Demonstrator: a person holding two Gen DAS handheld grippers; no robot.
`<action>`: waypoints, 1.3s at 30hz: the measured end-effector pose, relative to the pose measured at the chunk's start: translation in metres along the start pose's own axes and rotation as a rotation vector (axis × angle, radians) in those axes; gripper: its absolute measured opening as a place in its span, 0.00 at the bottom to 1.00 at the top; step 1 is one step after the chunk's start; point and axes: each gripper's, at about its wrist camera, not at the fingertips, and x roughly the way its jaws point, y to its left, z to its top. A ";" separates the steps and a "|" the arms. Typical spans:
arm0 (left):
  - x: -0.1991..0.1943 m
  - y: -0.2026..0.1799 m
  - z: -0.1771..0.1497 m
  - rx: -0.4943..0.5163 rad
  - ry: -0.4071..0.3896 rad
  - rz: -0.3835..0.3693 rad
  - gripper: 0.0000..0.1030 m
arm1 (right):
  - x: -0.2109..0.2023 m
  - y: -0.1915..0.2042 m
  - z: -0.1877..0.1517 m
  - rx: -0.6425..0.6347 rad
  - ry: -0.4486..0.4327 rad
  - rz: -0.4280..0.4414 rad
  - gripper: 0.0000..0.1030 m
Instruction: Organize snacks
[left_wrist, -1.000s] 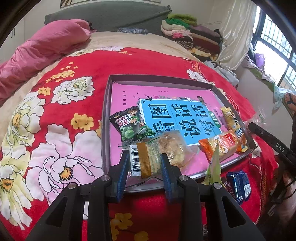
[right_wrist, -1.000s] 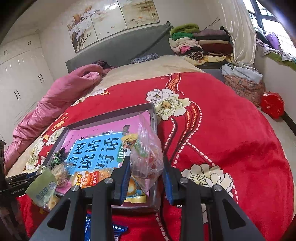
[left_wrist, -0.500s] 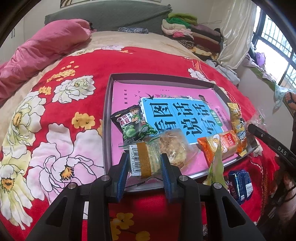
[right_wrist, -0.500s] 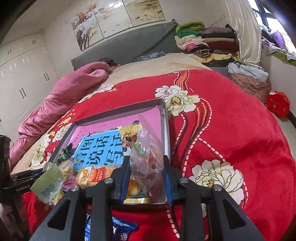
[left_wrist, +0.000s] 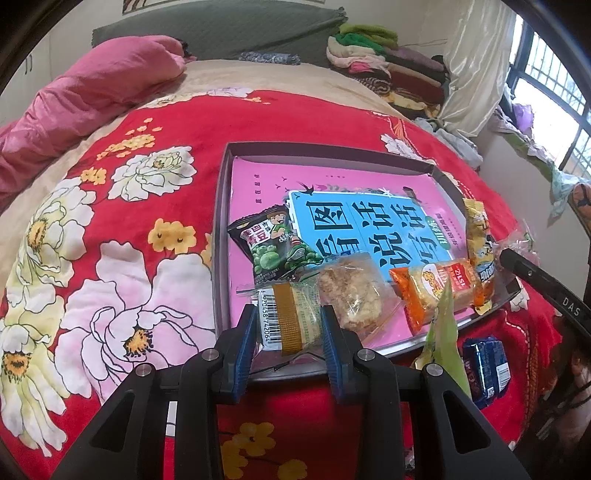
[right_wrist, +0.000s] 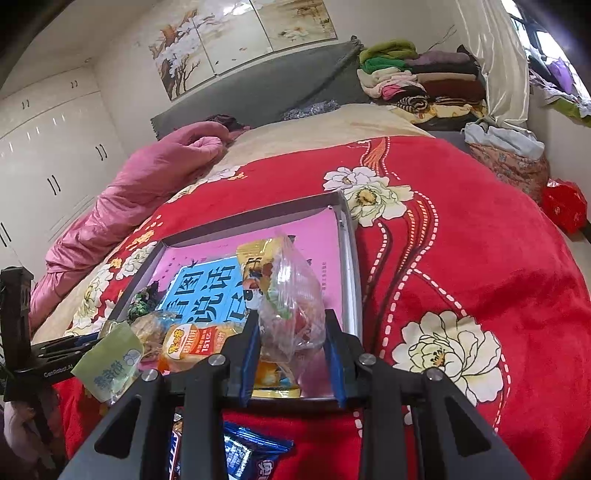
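- My left gripper (left_wrist: 289, 334) has its fingers closed narrow on a clear packet with a barcode label (left_wrist: 291, 317); the blue pads press both sides of it, at the near edge of the tray (left_wrist: 221, 206).
- The front part of this packet, with a crumbly brown cake inside, lies on the pink floor of the tray.
- My right gripper (right_wrist: 291, 354) holds a clear crinkled bag with colourful sweets (right_wrist: 291, 306) between its fingers, over the near right part of the tray (right_wrist: 351, 273).
- Just beside the barcode packet I see a dark packet of green peas (left_wrist: 275, 245) and an orange snack packet (left_wrist: 439, 288), both inside the tray.
- A yellow packet (left_wrist: 478, 236) lies along the right wall of the tray.
- A blue and pink book (left_wrist: 369, 229) covers the floor of the tray under the snacks.
- A pale green packet (left_wrist: 445, 332) stands at the near rim; I cannot tell what supports it.
- A blue wrapped snack (left_wrist: 485, 365) lies outside the tray on the red flowered blanket (left_wrist: 122, 236).
- Farther away, a pink quilt (left_wrist: 88, 96) is bunched on the bed.
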 end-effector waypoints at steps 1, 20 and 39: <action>0.000 0.001 0.000 -0.001 0.000 -0.001 0.34 | 0.000 -0.001 0.000 0.003 0.001 -0.001 0.32; 0.003 -0.003 -0.002 0.013 0.019 -0.019 0.34 | 0.006 -0.004 -0.001 0.000 0.033 -0.054 0.33; 0.000 -0.002 -0.002 0.003 0.016 -0.016 0.34 | 0.006 -0.011 -0.003 0.088 0.045 0.063 0.34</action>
